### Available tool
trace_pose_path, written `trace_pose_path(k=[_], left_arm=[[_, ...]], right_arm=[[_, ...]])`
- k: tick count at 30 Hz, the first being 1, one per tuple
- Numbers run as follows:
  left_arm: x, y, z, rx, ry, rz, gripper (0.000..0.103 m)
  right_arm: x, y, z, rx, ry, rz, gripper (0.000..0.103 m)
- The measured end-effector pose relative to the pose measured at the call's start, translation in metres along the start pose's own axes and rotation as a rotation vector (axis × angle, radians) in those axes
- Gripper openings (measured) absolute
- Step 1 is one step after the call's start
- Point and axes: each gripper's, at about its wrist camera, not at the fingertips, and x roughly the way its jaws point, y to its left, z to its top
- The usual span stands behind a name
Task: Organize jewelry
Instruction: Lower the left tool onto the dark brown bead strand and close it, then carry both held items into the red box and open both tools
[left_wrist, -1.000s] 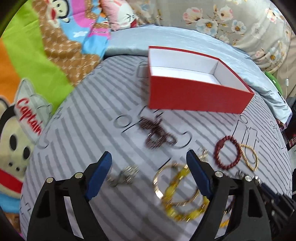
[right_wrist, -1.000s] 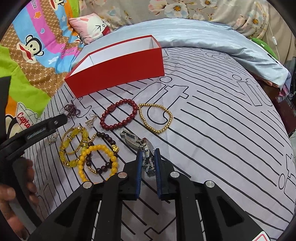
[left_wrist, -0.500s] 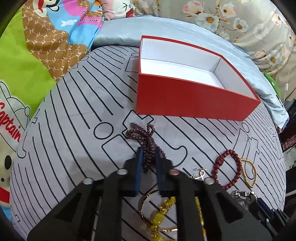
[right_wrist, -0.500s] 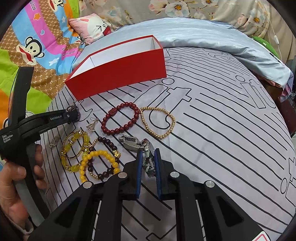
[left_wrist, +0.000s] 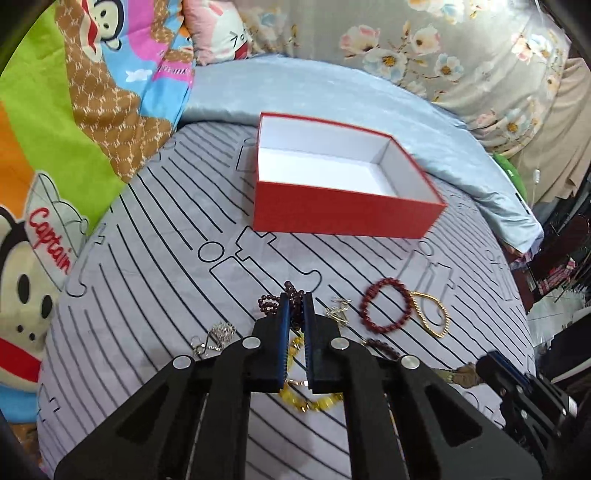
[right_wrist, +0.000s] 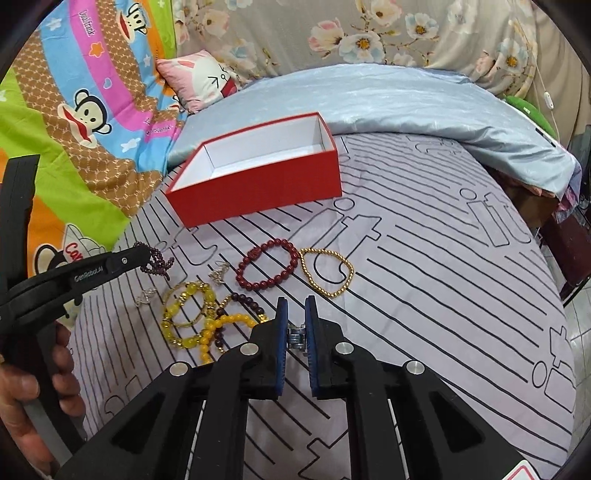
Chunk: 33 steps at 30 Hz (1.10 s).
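My left gripper (left_wrist: 295, 301) holds a dark garnet bead string (left_wrist: 269, 304) between its blue pads, jaws still closing, just above the striped sheet. From the right wrist view the left gripper (right_wrist: 142, 254) shows the garnet bead string (right_wrist: 160, 262) dangling from its tip. My right gripper (right_wrist: 295, 306) has a silver link bracelet (right_wrist: 297, 338) pinched deep between its pads, jaws closing, lifted off the sheet. The red box (left_wrist: 347, 214) (right_wrist: 258, 192) sits open and empty beyond both. A red bead bracelet (right_wrist: 255, 255) and a gold bead bracelet (right_wrist: 328, 294) lie between.
Yellow bracelets (right_wrist: 207, 295) and a dark bead bracelet (right_wrist: 245, 299) lie in a heap left of the right gripper, with two small silver pieces (right_wrist: 218, 275) (right_wrist: 146, 295) nearby. A person's hand (right_wrist: 33, 398) grips the left tool. A blue quilt (right_wrist: 406, 110) is bunched behind the box.
The left gripper went from wide open to shut on the garnet beads and rose with them. The right gripper lifted the silver bracelet off the sheet.
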Motion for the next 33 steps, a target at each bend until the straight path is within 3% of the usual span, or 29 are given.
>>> trace_pose_path(k=[15, 23, 33], left_arm=[[-0.049, -0.015, 0.009, 0.037, -0.049, -0.062, 0.006], [-0.037, -0.028, 0.073, 0.073, -0.088, -0.084, 0.006], [0.049, -0.03, 0.164, 0.098, -0.097, -0.014, 0.006]], right_arm=[[-0.032, 0.006, 0.028, -0.012, -0.071, 0.054, 0.008], [-0.015, 0.009, 0.1, -0.029, -0.106, 0.122, 0.008], [0.072, 0.018, 0.208, -0.057, -0.097, 0.165, 0.008]])
